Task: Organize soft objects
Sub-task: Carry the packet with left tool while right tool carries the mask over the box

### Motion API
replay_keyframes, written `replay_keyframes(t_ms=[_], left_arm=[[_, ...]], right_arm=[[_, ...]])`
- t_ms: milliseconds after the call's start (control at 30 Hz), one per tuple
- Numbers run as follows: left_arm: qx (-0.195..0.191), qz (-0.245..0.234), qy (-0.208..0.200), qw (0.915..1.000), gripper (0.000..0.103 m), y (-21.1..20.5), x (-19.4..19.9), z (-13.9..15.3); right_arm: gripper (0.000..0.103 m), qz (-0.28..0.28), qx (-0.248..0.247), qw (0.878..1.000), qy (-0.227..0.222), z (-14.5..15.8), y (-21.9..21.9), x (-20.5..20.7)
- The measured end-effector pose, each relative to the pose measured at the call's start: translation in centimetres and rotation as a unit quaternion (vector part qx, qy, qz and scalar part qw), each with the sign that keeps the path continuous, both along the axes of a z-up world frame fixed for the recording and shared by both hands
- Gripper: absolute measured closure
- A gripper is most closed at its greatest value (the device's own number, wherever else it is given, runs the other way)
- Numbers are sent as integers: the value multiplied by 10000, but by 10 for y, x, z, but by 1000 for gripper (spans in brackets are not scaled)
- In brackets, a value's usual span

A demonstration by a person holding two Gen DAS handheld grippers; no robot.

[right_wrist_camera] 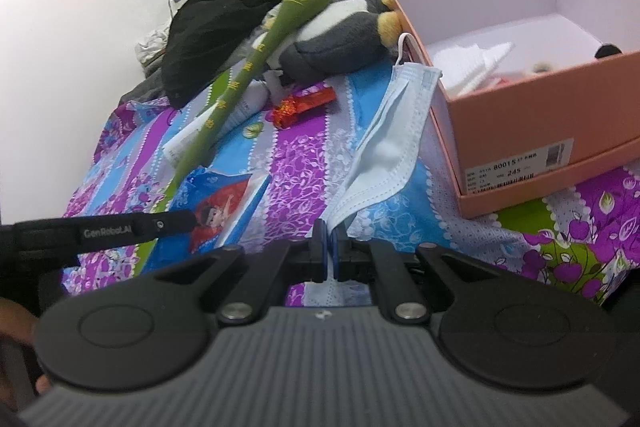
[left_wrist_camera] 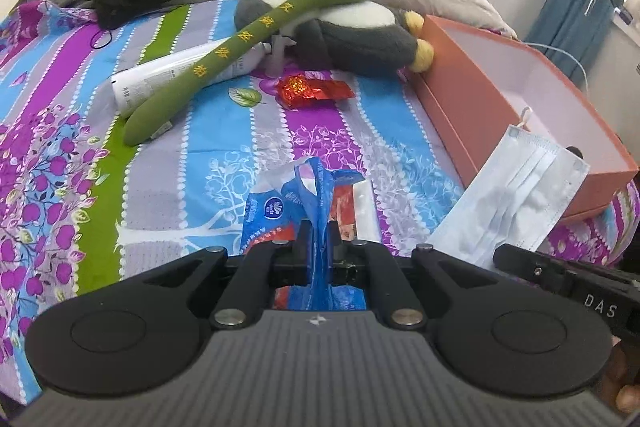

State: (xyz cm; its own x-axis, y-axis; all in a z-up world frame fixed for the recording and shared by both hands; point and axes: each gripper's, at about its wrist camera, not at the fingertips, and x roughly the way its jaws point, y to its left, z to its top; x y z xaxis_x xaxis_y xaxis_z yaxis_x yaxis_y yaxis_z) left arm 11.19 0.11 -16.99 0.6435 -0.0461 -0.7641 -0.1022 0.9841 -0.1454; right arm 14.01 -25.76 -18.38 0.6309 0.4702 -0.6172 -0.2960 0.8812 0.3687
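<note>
striped floral bedsheet (left_wrist_camera: 168, 163) beside white wall (right_wrist_camera: 60, 27)

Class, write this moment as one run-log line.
left gripper: shut on tissue pack | right gripper: shut on face mask | box: open

Both wrist cams look down-fwd, close over bed (left_wrist_camera: 180, 155), sharing box (right_wrist_camera: 516, 115).
</note>
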Motion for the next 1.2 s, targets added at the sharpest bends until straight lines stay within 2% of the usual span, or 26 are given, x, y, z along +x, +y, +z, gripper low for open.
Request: replay_keyframes(t_ms=[167,500,667,867,1000,1200], left_arm=[[-45,-17,-112,9999,96,-1,-5,16],[-47,-274,-545,9981,95,-20,2,71],[-48,-534,-887,9946,96,-37,18,104],[-117,-994,-1072,9892,95,-77,56,130],[-304,-1310,-939,9865,95,-107,95,135],[-410,-1650,-552,9839,95,-153,160,130]], right_arm=[[97,134,-80,9997,-209,18,5,-6],[97,192,-283,9957,-861,76,1,-11],[97,23,-367,9912,-1274,109,-17,-10],[97,-525,-549,9825,-1703,142,-51,7],[97,-836,-736,9801,-1641,149,-71,37],[97,-1219,-830,9831,-1083,137,-103,99]])
